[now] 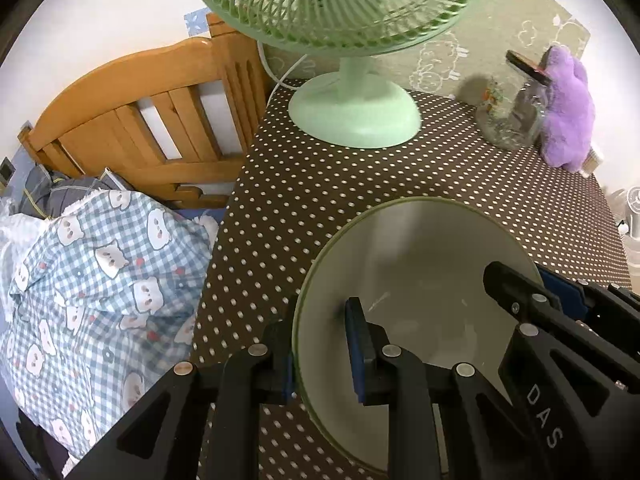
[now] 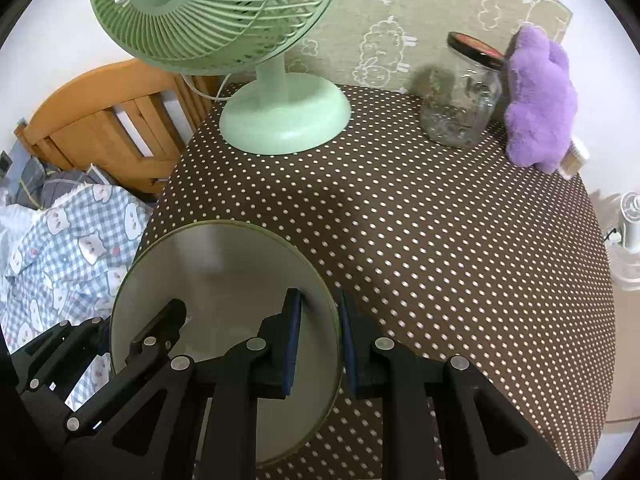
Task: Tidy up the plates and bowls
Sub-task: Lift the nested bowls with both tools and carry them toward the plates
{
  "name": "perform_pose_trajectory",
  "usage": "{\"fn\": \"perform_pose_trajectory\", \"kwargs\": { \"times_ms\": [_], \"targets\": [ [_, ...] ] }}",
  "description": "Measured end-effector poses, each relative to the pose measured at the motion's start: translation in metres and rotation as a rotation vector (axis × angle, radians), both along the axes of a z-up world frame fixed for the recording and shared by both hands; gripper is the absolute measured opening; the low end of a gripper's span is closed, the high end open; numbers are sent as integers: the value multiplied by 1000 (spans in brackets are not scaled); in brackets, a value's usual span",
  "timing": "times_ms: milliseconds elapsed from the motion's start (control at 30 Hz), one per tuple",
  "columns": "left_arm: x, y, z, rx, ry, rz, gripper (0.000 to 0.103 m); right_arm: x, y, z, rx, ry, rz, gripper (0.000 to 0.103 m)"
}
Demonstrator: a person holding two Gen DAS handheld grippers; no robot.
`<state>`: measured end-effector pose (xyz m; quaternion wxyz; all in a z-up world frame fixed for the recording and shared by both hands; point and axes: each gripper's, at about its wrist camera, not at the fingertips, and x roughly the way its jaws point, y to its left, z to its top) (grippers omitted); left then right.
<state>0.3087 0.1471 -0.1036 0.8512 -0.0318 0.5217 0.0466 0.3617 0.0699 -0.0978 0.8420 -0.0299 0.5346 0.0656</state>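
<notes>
The left gripper [image 1: 322,356] pinched one side of the pale green bowl [image 1: 416,280], and the right gripper [image 2: 320,344] pinched the other side. The bowl sat just over the dotted table [image 2: 440,240]. It was probably being carried; next it needed a steady, level move.

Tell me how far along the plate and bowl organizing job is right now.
Done: nothing visibly sorted yet. In hand: the pale green round bowl, both grippers clamped on opposite sides of its rim, the left gripper and the right gripper, over the brown polka-dot tablecloth. Left: setting it in place; no plates or other bowls show in either view.
</notes>
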Motion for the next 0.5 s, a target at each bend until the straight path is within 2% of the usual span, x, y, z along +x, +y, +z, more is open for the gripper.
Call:
{"fn": "perform_pose_trajectory", "kwargs": {
  "times_ms": [500],
  "targets": [
    [-45,-49,53,31,-60,68,19,-47,-49,55,43,-60,60,22]
  ]
}}
